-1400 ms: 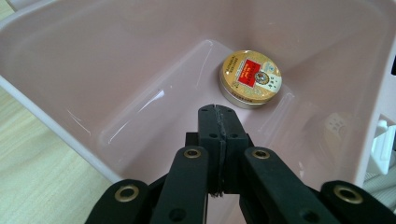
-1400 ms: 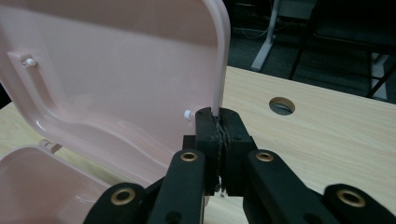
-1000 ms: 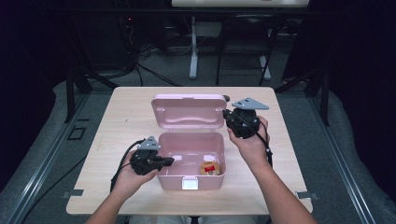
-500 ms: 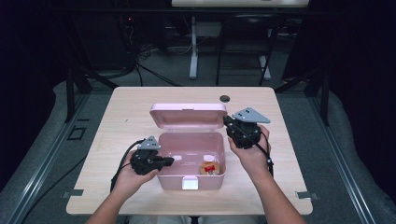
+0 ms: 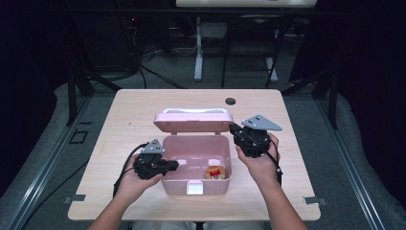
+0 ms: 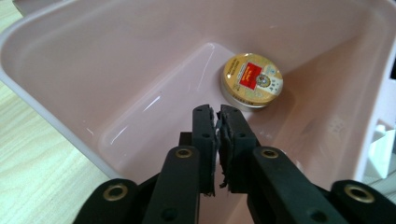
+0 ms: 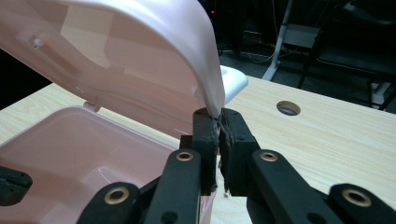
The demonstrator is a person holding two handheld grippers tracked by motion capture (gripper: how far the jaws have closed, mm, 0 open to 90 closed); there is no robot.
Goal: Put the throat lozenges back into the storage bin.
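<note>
A pink plastic box (image 5: 194, 184) sits open on the wooden table, its lid (image 5: 193, 122) tipped halfway over it. A round gold tin (image 5: 215, 171) with a red label lies in the box's right front corner. My left gripper (image 5: 174, 164) reaches over the box's left rim. In the left gripper view this gripper (image 6: 217, 109) hangs above the box floor (image 6: 140, 126), short of the tin (image 6: 252, 79). Its jaws have just been opening a crack, with only a thin slit and nothing between them. My right gripper (image 7: 217, 113) is shut on the lid's edge (image 7: 210, 88); from above, that gripper (image 5: 233, 128) is at the lid's right corner.
A white latch (image 5: 194, 188) hangs on the box's front wall. A round cable hole (image 5: 230, 101) lies in the table behind the lid. Bare wood (image 5: 119, 120) runs left and right of the box. Beyond the far edge are dark floor and a white stand's legs (image 5: 198, 52).
My right gripper moved down and toward the person with the lid, which tipped forward over the box and uncovered the table hole behind it. The left hand stayed put.
</note>
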